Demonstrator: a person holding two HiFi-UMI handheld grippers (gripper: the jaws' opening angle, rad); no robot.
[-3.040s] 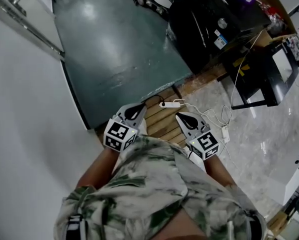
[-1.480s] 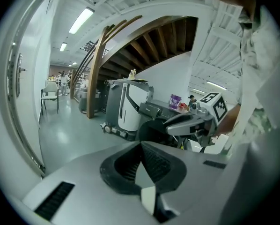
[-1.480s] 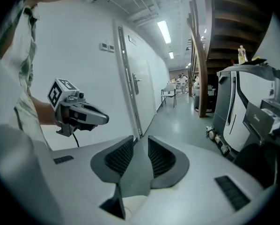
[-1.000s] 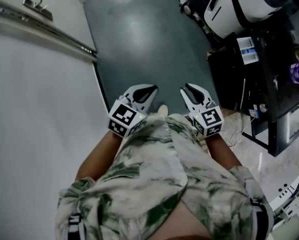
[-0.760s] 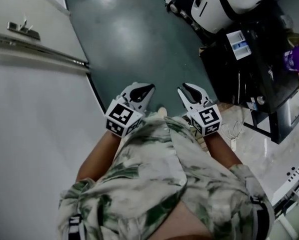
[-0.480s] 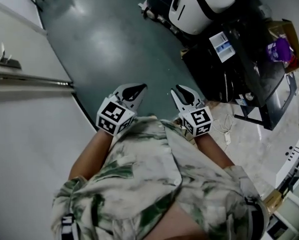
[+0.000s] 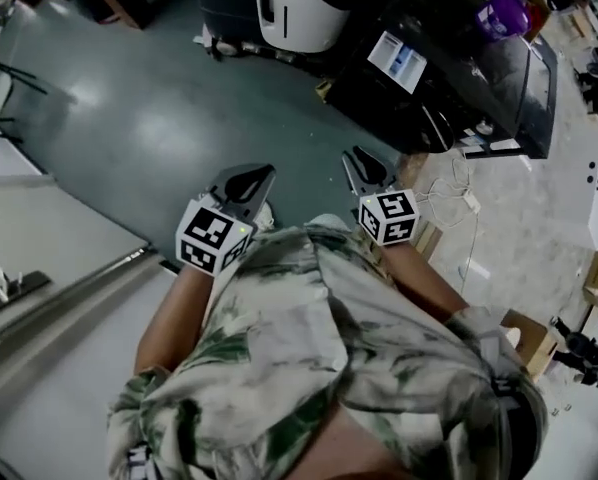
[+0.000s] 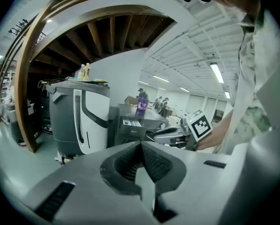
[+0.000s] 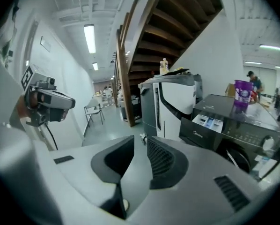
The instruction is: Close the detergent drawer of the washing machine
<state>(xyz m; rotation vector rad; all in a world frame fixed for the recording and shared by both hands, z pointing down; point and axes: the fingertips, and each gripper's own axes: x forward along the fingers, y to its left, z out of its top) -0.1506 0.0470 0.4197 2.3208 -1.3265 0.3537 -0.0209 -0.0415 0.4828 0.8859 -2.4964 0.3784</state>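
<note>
Right gripper view shows the detergent drawer (image 9: 208, 122) pulled out of the black washing machine (image 9: 243, 142), well apart from both grippers. The right gripper (image 9: 141, 142) has its jaws slightly spread around nothing. The left gripper (image 8: 141, 145) has its tips pressed together, empty. The drawer is probably light, stiff plastic on slides, so a square push on its front panel should do, with no pinch.

The one mark that can be read is a small pale brand word, seemingly "Midea", on the dark front panel of the pulled-out detergent drawer (image 9: 201, 134) of the washing machine (image 9: 224, 108); other labels there are too blurred to read.
</note>
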